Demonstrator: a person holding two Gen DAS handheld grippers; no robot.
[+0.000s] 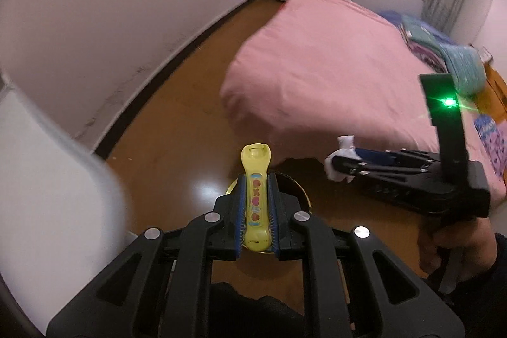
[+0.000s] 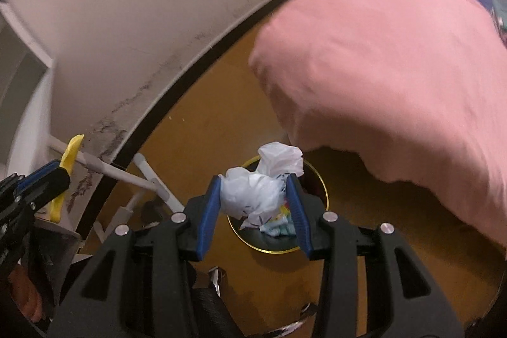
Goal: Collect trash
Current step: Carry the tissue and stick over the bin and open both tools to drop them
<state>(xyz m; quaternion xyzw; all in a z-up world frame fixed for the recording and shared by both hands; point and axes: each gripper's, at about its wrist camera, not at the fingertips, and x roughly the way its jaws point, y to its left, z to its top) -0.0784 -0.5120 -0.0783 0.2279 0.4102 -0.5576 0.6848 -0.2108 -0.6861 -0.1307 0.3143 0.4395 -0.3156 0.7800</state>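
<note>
**Both tools loaded over the bin**

My left tool (image 1: 256, 208) is clamped tight on a yellow wrapper (image 1: 256, 198), which sticks out past the fingertips. My right tool (image 2: 256, 205) is clamped on a crumpled white bag (image 2: 259, 182). Both hang above the round, gold-rimmed bin (image 2: 312, 170) on the brown floor (image 2: 221, 122), near the pink bed (image 2: 396, 68).

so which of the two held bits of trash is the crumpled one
The white plastic wad in the right gripper. The left gripper holds a flat, stiff yellow wrapper instead, printed with red shapes.
</note>
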